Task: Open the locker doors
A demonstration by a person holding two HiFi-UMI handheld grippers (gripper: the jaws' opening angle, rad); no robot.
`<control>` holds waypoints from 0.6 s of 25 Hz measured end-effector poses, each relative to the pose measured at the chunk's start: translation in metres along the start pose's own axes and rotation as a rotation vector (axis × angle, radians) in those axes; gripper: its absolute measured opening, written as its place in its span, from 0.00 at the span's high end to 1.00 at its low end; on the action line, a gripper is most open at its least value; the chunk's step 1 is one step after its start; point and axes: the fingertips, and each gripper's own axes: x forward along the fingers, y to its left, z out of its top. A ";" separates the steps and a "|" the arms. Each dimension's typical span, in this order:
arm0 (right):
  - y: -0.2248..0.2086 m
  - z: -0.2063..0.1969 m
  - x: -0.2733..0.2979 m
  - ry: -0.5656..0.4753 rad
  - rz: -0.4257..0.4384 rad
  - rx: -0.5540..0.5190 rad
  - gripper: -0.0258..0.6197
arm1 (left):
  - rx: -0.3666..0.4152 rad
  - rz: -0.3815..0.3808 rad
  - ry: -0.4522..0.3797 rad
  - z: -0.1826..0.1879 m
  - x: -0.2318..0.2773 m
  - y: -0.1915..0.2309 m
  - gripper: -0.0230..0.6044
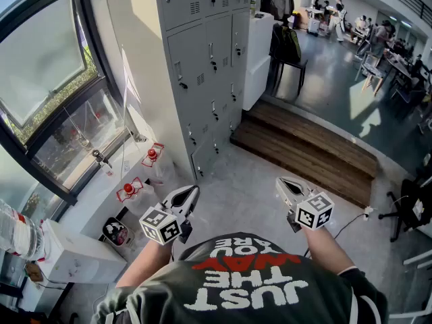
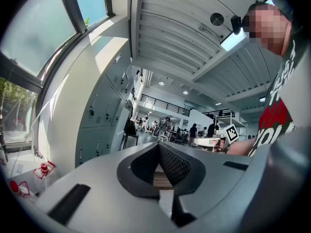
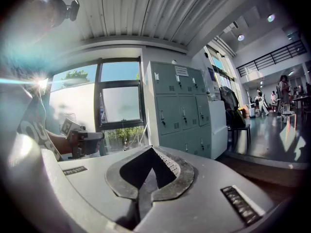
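Both grippers were held out in front of the person, above the grey floor (image 1: 250, 194). Neither touched anything.

Left gripper (image 1: 192, 193): its own view showed the jaws together at the tips (image 2: 158, 147), with nothing between them. It pointed roughly level.

Right gripper (image 1: 283, 183): jaws closed tip to tip (image 3: 152, 149), with nothing held. It pointed slightly downward. The left gripper was visible in this view at the left, in front of the window (image 3: 119, 103).

The lockers (image 1: 202, 66) stood well apart from both grippers, ahead and toward the left gripper's side. The unit was grey, arranged in 3 columns, and set against a pale column (image 1: 138, 59) beside the window (image 1: 47, 66). Every door in view was flush and closed, each with a dark latch. The same unit appeared in the left gripper view (image 2: 99, 115) and the right gripper view (image 3: 182, 108), closed in both.

A white cabinet (image 1: 260, 52) stood just beside the lockers on the far side, with a dark chair (image 1: 287, 63) near it. A low wooden step (image 1: 304, 147) ran along the floor beyond the lockers. 2 red-capped items (image 1: 128, 189) lay on the white sill under the window. What they were could not be determined.
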 end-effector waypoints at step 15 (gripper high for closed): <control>-0.009 0.000 -0.008 -0.014 0.004 0.006 0.91 | -0.011 -0.007 0.010 -0.004 0.012 -0.008 0.95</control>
